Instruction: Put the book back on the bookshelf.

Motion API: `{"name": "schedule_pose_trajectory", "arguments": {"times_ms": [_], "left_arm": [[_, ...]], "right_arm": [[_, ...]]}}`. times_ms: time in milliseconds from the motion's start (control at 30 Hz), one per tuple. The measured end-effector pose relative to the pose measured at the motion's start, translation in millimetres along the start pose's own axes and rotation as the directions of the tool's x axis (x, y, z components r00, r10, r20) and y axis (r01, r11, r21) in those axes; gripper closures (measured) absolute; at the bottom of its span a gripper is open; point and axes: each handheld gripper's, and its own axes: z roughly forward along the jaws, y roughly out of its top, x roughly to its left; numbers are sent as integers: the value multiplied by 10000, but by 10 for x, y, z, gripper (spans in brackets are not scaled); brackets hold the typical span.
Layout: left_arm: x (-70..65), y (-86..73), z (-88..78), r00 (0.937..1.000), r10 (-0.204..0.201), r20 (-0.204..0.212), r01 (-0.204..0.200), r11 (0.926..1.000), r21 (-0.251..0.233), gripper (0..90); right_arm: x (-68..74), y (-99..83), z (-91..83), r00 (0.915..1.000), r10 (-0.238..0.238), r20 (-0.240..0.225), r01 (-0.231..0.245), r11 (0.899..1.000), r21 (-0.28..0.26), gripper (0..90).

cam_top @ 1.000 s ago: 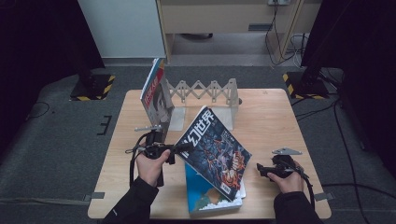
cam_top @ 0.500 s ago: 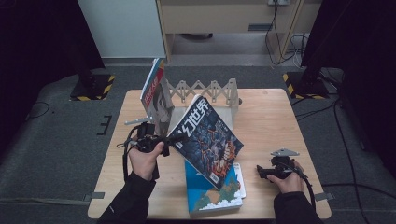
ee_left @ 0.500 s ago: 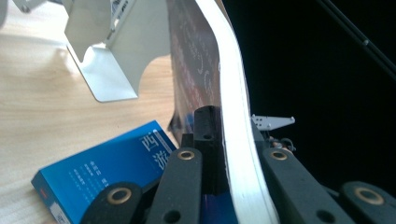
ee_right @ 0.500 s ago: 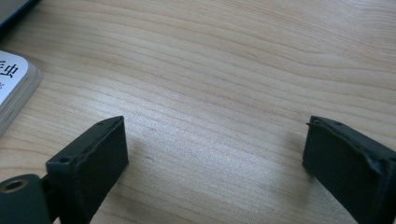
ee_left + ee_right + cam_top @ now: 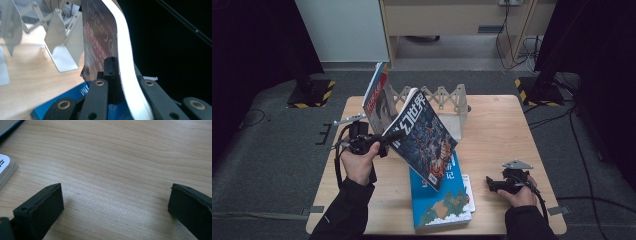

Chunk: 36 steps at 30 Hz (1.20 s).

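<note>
**Magazine lifted off the stack, heading for the rack**

A person sits at a wooden table [image 5: 502, 125], a two-jaw gripper in each hand. The left gripper [image 5: 388, 138] is clenched on the edge of a dark-covered magazine [image 5: 424, 140], holding it tilted in the air above the table, just in front of a white folding rack [image 5: 447, 102]. The left gripper view shows the magazine's white page edge [image 5: 125, 67] pinched between the black jaws.

The right gripper [image 5: 492, 184] rests low near the table's front right corner. Its jaws have just been opening and now stand wide apart over bare wood, with nothing between them.

1 book with a red cover [image 5: 379, 100] already stands upright at the left end of the rack. A blue book [image 5: 439, 205] lies flat on the table below the raised magazine, with a white-edged one [image 5: 468, 187] peeking out beside it.

Judged from this, the sorting is partly done: 1 item shelved, 1 in transit, at least 2 left lying flat.
</note>
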Motion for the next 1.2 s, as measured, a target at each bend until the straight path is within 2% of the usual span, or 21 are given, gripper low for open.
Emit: {"name": "schedule_pose_trajectory", "arguments": {"times_ms": [267,433,767,1100,1200], "left_arm": [[-138,231,-143,9954,739,-608,-765,9962,-420,823],[-159,333,-215,9932,859,-780,-912,9935,-675,823],[-206,580,-298,9795,1229,-1593,-1411,9841,-1083,823],[-208,842,-363,9553,1432,-2587,-1821,9742,-1333,823],[-189,900,-370,9454,1532,-2876,-1959,9725,-1258,823]], "right_arm": [[1,0,0,10000,14,-2,-14,10000,1,3],[1,0,0,10000,14,1,-14,10000,1,3],[1,0,0,10000,14,0,-14,10000,1,4],[0,1,-1,10000,16,-20,-16,10000,13,3],[0,1,-1,10000,15,-20,-15,10000,13,4]]}}
